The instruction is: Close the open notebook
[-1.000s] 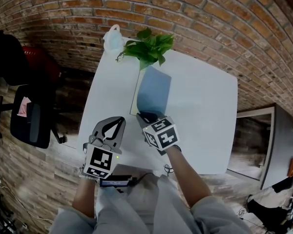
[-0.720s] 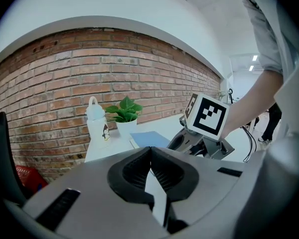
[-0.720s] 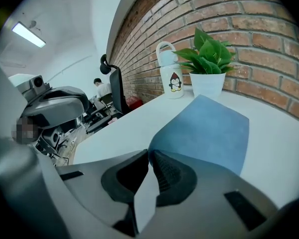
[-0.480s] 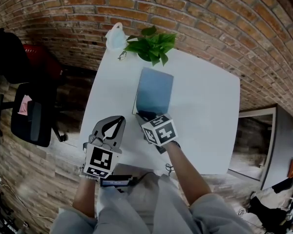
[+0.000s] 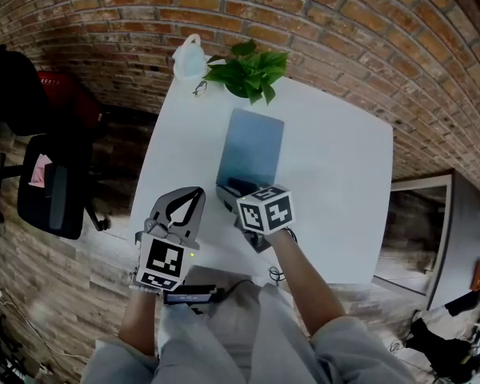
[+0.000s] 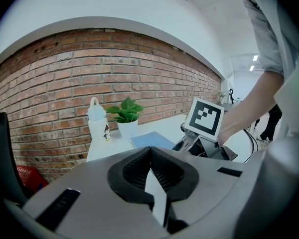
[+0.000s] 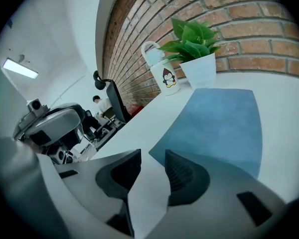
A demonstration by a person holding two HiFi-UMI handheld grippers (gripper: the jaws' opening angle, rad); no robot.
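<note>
So here's the setup: a white table (image 5: 336,158) pushed up against a brick wall (image 5: 304,22). At the far edge there's a potted plant (image 5: 252,70), with a white bottle (image 5: 189,58) with a little penguin printed on it just beside it on the left. A black office chair (image 5: 52,198) is parked off to the left of the table, well apart from everything.

The blue notebook (image 5: 252,146) lies flat around the middle of the table, cover up and closed, with its far end near the plant pot. Plant and bottle both sit beyond it and neither touches it. From above, the only thing over the notebook is the right gripper (image 5: 234,190), which covers part of its near edge.

That gripper's jaws have just been opening and now stand apart. The notebook's near corner lies just ahead of the gap, and the pads aren't pressing on it, so it's let go. The left gripper (image 5: 194,197) hangs over the near left part of the table, jaws clenched together with nothing in them, pointing roughly toward the plant.

A second ago the cover was tipped up off the table, with a strip of white page showing along its left side and the right gripper clamped on it. Half a second ago it was nearly down. Now no page shows, just the blue cover. The left gripper hasn't budged the whole time.
</note>
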